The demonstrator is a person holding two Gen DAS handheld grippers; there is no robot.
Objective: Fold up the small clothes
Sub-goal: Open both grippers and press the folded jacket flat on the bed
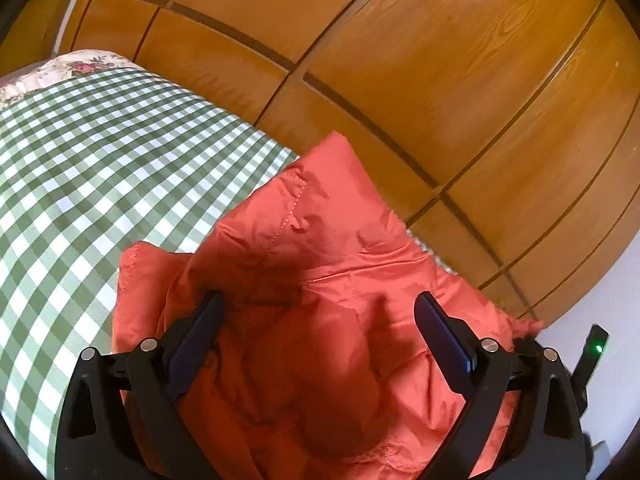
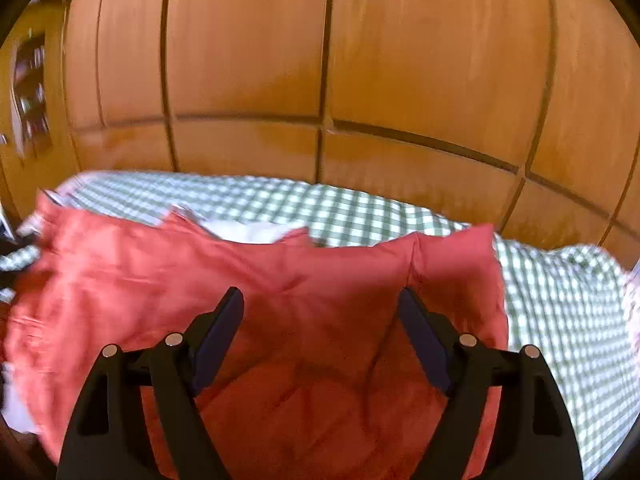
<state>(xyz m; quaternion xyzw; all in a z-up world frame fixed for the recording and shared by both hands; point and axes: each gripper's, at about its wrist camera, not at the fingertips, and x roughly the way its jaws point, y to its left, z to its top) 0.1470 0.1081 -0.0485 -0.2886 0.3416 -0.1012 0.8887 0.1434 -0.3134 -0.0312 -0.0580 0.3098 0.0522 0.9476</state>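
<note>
Coral garment (image 1: 320,280) lying crumpled on the green-checked bed cover (image 1: 100,168), before wooden wardrobe doors (image 1: 400,60). Left hand-held gripper (image 1: 318,308) and right hand-held gripper (image 2: 320,304): jaws apart above the cloth, gripping nothing.

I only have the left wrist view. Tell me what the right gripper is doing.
Observer: The right gripper is open, above the red garment, gripping nothing.
Operator: Describe the cloth's far edge on that side.
Observer: It runs uneven across the checked sheet, with a white patch showing just behind it.
Operator: Report what stands at the left end of the wardrobe there.
Observer: Past the wardrobe, a blurred shelf-like opening; its contents are too blurred to name.
</note>
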